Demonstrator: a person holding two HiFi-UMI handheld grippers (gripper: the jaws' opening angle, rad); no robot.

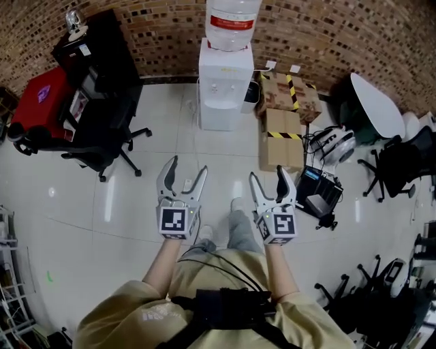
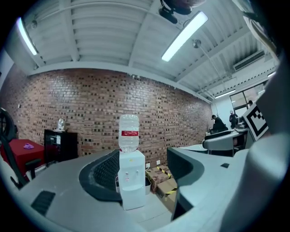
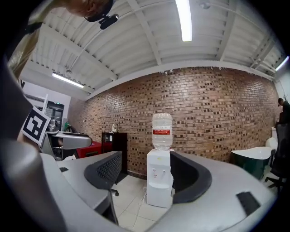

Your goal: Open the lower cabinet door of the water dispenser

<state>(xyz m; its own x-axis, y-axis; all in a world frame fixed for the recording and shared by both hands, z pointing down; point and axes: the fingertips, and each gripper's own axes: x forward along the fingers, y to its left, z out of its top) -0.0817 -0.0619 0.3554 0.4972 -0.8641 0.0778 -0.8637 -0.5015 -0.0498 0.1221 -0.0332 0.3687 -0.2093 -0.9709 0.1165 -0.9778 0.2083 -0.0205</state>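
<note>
The water dispenser (image 1: 225,85) stands upright against the brick wall (image 1: 327,34) at the far side of the room, with a clear bottle (image 1: 231,20) carrying a red label seated on top. Its lower cabinet door (image 1: 219,114) faces the person and appears closed, flush with the white body; no gap shows in either gripper view. Both tools are held out in front of the person (image 1: 204,313), side by side, over the pale tiled floor (image 1: 102,225) and well apart from the dispenser. The left gripper (image 1: 187,165) has its jaws spread wide with nothing between them; its own view shows only the distant dispenser framed in the gap. The right gripper (image 1: 268,172) likewise has its jaws spread and holds nothing, with the dispenser again seen between the two jaws at a distance. Cardboard boxes (image 1: 283,133) marked with black and yellow tape sit on the floor just beside the dispenser. A black office chair (image 1: 102,136) stands well apart on its other side.
</note>
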